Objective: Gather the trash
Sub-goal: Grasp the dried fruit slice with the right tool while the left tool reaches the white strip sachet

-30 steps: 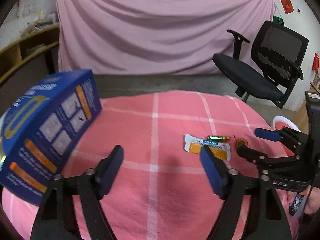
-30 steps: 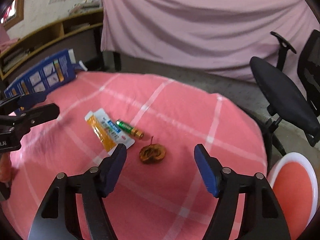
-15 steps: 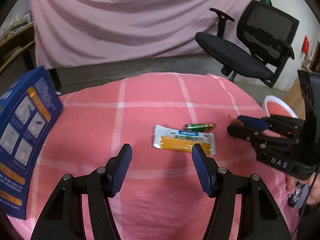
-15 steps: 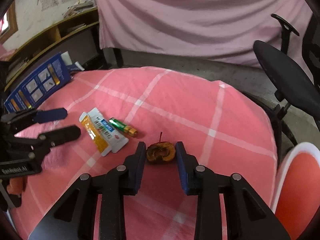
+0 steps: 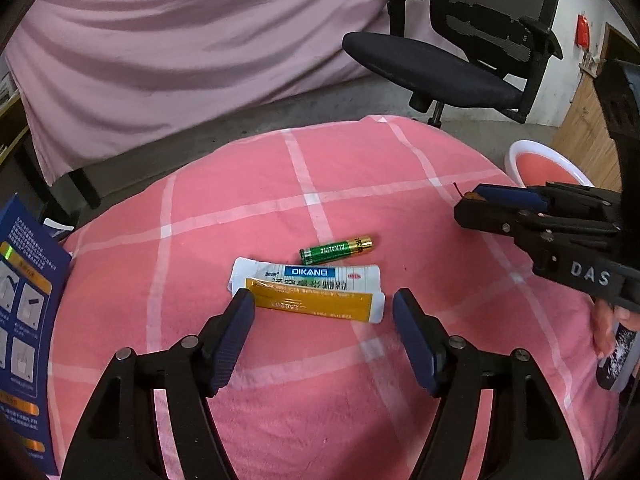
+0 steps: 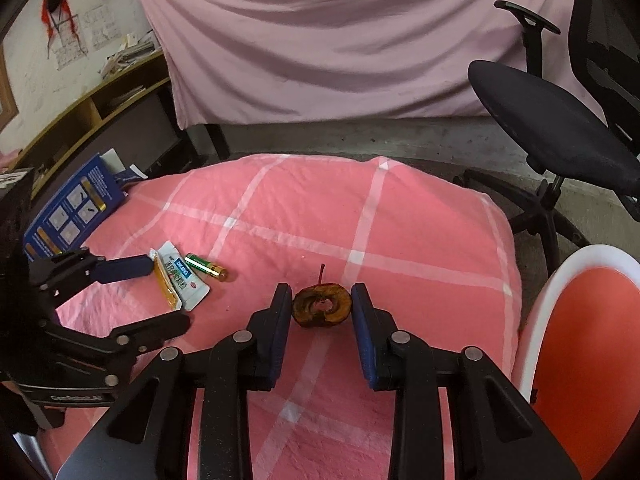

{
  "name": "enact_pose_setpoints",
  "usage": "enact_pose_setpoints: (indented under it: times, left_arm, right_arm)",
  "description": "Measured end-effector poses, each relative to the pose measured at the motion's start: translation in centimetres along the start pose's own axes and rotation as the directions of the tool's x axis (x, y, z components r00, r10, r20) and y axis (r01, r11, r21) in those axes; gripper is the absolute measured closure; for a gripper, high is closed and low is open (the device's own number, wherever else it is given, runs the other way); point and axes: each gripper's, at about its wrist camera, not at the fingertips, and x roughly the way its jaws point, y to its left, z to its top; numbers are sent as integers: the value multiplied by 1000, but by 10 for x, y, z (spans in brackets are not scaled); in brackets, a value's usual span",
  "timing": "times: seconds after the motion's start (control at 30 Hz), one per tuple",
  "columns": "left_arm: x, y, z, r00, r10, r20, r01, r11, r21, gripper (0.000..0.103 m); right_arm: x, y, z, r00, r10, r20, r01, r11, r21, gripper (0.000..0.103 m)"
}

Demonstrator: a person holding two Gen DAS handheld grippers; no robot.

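Note:
On the pink checked tablecloth (image 5: 280, 184) lie a white and orange sachet wrapper (image 5: 308, 292) and a green battery (image 5: 336, 249) just behind it. My left gripper (image 5: 322, 308) hangs over the wrapper's near edge. Its jaws are opening, one on each side of the wrapper and clear of it. A brown apple core (image 6: 322, 306) with a red stem sits between the pads of my right gripper (image 6: 321, 296), which press on its two sides. The right wrist view also shows the wrapper (image 6: 178, 280), the battery (image 6: 206, 267) and the left gripper (image 6: 166, 292).
A blue printed box (image 6: 72, 208) stands at the table's left edge. A white bin with a red liner (image 6: 580, 340) sits below the right edge. A black office chair (image 5: 432, 64) stands behind the table, in front of a pink curtain.
My right gripper went from wide open to shut on the apple core. My left gripper moved right, away from the blue box, and came down over the wrapper.

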Motion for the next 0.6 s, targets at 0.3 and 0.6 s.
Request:
enact_pose_setpoints:
  times: [0.3, 0.6]
  left_arm:
    - [-3, 4, -3, 1000, -2, 8, 2, 1000, -28, 53]
    - [-18, 15, -15, 998, -50, 34, 53, 995, -86, 74]
  right_arm:
    - [0, 6, -2, 1000, -2, -4, 2, 999, -39, 75]
    - [-3, 10, -4, 1000, 3, 0, -3, 998, -64, 75]
